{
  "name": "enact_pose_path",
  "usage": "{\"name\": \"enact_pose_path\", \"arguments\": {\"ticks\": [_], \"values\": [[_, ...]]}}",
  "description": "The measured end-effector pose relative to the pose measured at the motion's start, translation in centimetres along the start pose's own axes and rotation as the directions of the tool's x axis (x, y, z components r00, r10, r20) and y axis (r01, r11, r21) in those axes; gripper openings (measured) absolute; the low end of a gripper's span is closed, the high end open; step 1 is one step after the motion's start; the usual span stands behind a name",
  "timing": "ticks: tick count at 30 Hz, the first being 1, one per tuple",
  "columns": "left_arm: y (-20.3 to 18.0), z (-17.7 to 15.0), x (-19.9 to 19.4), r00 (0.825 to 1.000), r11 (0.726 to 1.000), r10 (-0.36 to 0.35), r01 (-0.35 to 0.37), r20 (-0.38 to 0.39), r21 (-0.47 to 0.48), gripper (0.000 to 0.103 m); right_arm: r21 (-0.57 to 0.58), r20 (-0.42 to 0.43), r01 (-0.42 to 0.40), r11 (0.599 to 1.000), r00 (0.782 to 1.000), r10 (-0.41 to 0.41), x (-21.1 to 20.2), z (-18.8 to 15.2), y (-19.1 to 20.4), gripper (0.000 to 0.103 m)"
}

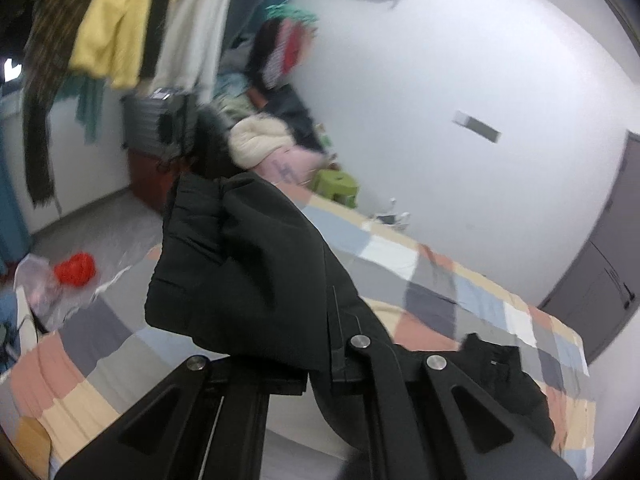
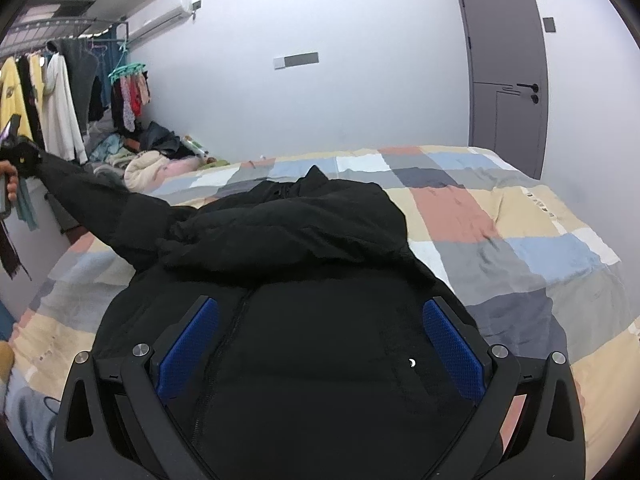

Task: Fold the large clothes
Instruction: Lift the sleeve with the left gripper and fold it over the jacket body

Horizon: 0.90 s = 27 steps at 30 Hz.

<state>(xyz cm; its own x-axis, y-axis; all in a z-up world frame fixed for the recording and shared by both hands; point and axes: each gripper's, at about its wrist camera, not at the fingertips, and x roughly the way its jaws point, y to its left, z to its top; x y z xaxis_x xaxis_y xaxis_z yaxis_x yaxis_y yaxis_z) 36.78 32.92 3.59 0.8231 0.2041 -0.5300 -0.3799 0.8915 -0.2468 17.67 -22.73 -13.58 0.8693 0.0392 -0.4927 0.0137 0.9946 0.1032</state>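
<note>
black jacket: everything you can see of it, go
The jacket is black, puffy, quilted-looking fabric with a front zipper. Its body lies rumpled on the checked bedspread. One sleeve is stretched out and lifted off the bed, clamped in the left gripper. The right gripper hovers open over the lower body; contact unclear.

Your left tool (image 1: 320, 364) has its fingertips buried under the black padded jacket sleeve (image 1: 248, 264). The hanging clothes (image 1: 120, 20) are motion-blurred. In your right view, the black padded jacket's (image 2: 320, 360) hem runs off the bottom edge.
</note>
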Motion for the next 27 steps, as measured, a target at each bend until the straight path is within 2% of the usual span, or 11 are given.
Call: {"name": "enact_pose_path", "arguments": {"ticks": [5, 12, 18, 27], "values": [[-7.3, -0.3, -3.2, 0.998, 0.993, -0.058, 0.055, 0.026, 0.106, 0.003, 0.031, 0.010, -0.011, 0.999, 1.000, 0.011, -0.6, 0.1, -1.7, 0.103], [-17.4, -3.3, -6.0, 0.989, 0.963, -0.143, 0.132, 0.030, 0.234, 0.003, 0.042, 0.021, -0.015, 0.999, 1.000, 0.014, -1.4, -0.2, -2.9, 0.103], [-26.4, -7.7, -6.4, 0.975, 0.910, -0.223, 0.215, -0.018, 0.354, 0.003, 0.037, 0.048, -0.017, 0.999, 0.999, 0.015, -2.3, 0.0, -3.3, 0.103], [-37.3, -16.2, -4.6, 0.941, 0.837, -0.315, 0.338, -0.128, 0.429, 0.003, 0.055, 0.047, -0.015, 0.998, 0.999, 0.012, -1.9, -0.1, -4.7, 0.103]]}}
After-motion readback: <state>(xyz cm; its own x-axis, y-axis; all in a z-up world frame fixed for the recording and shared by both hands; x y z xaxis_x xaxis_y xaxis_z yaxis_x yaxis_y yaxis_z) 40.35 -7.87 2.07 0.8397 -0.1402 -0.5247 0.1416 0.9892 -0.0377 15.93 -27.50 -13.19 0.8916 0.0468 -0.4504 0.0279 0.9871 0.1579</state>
